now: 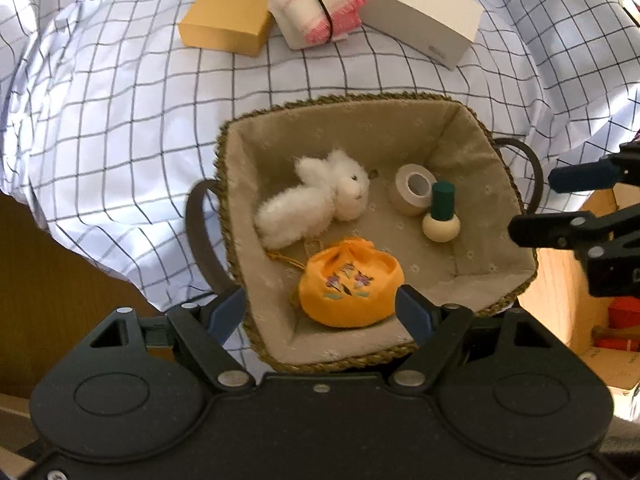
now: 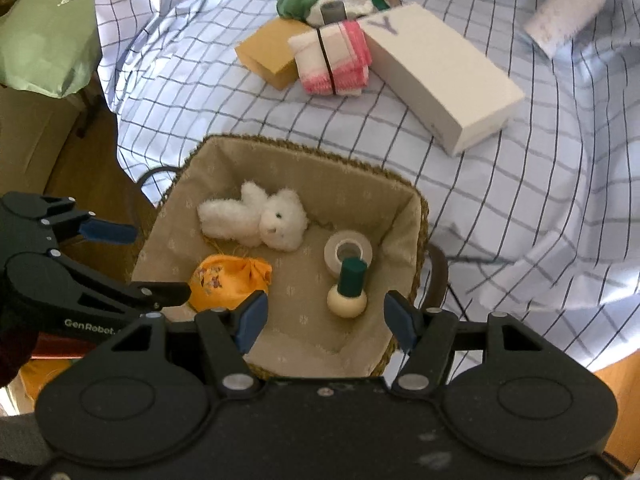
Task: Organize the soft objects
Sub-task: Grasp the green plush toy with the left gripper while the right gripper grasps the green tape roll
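Note:
A lined woven basket (image 1: 352, 100) (image 2: 320, 152) sits on the checked cloth. Inside lie a white plush bunny (image 1: 316, 196) (image 2: 256, 220), an orange embroidered pouch (image 1: 348, 284) (image 2: 228, 280), a tape roll (image 1: 414, 188) (image 2: 348, 254) and a cream peg with a green top (image 1: 442, 216) (image 2: 348, 288). My left gripper (image 1: 320, 312) is open and empty, above the basket's near edge, with the pouch between its fingers. My right gripper (image 2: 322, 322) is open and empty, above the basket's near side by the peg. A folded white and pink cloth (image 1: 316, 6) (image 2: 332, 56) bound with a black band lies beyond the basket.
A tan box (image 1: 226, 18) (image 2: 268, 52) and a white box (image 1: 420, 12) (image 2: 440, 76) flank the folded cloth. Green fabric (image 2: 296, 2) and small rolls lie behind them. A white roll (image 2: 566, 12) lies far right. Wooden floor and a cardboard box (image 1: 568, 292) sit beside the cloth.

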Demonstrator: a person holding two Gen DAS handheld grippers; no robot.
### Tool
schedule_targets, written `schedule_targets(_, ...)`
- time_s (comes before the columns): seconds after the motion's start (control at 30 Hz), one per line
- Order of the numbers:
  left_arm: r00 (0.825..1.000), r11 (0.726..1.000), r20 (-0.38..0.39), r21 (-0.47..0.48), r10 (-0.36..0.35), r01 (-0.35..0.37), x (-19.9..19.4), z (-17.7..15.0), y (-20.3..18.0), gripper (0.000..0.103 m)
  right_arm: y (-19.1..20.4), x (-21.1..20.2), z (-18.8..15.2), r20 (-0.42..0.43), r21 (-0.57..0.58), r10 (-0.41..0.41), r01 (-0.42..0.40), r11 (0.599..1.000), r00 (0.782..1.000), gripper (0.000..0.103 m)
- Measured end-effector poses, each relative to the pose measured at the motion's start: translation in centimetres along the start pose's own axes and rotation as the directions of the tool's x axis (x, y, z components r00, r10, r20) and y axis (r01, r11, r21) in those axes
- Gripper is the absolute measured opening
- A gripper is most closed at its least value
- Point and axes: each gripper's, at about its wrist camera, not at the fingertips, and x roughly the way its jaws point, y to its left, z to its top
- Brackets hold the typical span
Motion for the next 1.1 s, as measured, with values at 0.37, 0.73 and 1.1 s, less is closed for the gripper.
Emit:
schedule_targets(0.37,0.996,0.993,0.079,0.105,0.052,-0.060,-2.4,3.6,0.3,0.078,1.0,-2.0,4.3,0.144,-0.064,-0.029,0.039,0.997,0.989,0.068)
schedule_targets(0.73,0.963,0.987,0.248,0.090,0.107,-0.133,-4.7,9.1,2.4,0.078,0.7,-2.4,9.6,0.313,-0.050,-0.075,0.095,0.994,0.947,0.070)
schedule_targets(1.1,0.915,0.983,0.363,-0.026,0.177,-0.180,-3.8,16.1,5.9,0.082,-2.1,0.2,15.4,0.365,0.026,-0.112,0.110,0.994,0.924,0.071)
